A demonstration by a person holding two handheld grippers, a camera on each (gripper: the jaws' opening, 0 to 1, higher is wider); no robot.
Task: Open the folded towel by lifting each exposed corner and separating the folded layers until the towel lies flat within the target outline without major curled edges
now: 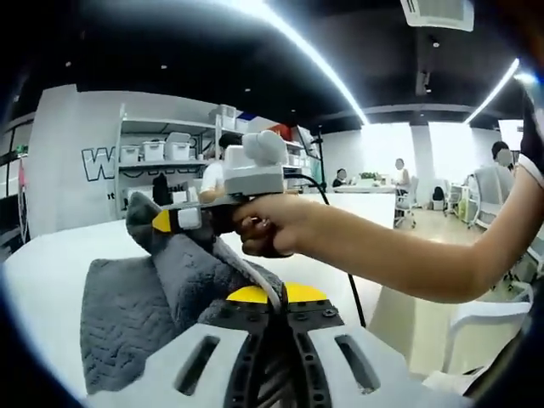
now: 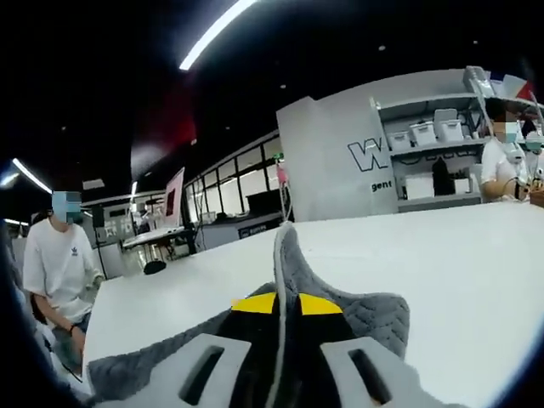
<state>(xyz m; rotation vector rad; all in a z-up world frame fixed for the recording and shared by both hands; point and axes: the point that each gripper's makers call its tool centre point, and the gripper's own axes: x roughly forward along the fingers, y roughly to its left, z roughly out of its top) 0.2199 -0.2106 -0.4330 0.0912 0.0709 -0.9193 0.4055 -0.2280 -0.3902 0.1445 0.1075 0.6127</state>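
In the left gripper view we see our left gripper (image 1: 274, 308) with its fingers closed on a fold of the grey towel (image 1: 136, 323), the cloth pinched between the yellow tips and rising out of them; the rest of the towel lies rumpled on the white surface (image 1: 51, 272), its quilted face spreading to the left of the fingers; across the same view our right gripper (image 1: 170, 221) comes in from the right, held in a hand (image 1: 268, 225), its fingers shut on a raised peak of the towel, which hangs lifted above the surface.

In the right gripper view our right gripper (image 2: 280, 308) has its fingers closed on the towel (image 2: 370, 319); a white-edged corner stands up between the yellow tips and grey cloth spreads to both sides, close to the camera, over the white surface (image 2: 442, 263).

Behind the surface stands a shelf (image 1: 161, 157) with white boxes against a white wall (image 2: 331, 161) bearing dark lettering; a person in a white shirt (image 2: 55, 263) sits at the left of the right gripper view.
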